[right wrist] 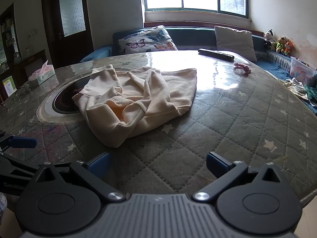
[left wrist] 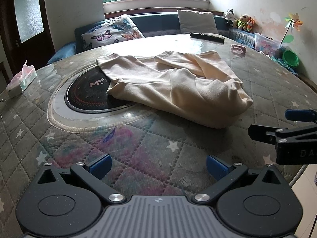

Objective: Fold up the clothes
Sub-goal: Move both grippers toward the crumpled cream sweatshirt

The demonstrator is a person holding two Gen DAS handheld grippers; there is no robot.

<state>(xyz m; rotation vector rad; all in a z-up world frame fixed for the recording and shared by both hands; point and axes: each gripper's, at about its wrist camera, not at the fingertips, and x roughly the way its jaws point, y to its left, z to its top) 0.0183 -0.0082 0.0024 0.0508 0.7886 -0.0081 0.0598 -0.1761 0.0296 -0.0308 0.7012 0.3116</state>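
Observation:
A cream garment [left wrist: 174,83] lies loosely bunched on the round quilted table [left wrist: 138,150], partly over a black induction hob [left wrist: 87,93]. It also shows in the right wrist view [right wrist: 138,97], with sleeves crossed over the body. My left gripper [left wrist: 158,167] is open and empty, hovering over the table's near edge, short of the garment. My right gripper [right wrist: 158,165] is open and empty, near the table's front, to the right of the left one. The right gripper's fingers [left wrist: 297,115] show at the right edge of the left wrist view.
A tissue box [left wrist: 21,79] sits at the table's left edge. A black remote [left wrist: 207,37] and a pink hair tie [left wrist: 238,49] lie at the far side. A sofa with a butterfly pillow [left wrist: 113,31] stands behind the table. Toys and a plastic bin [left wrist: 265,41] are at the right.

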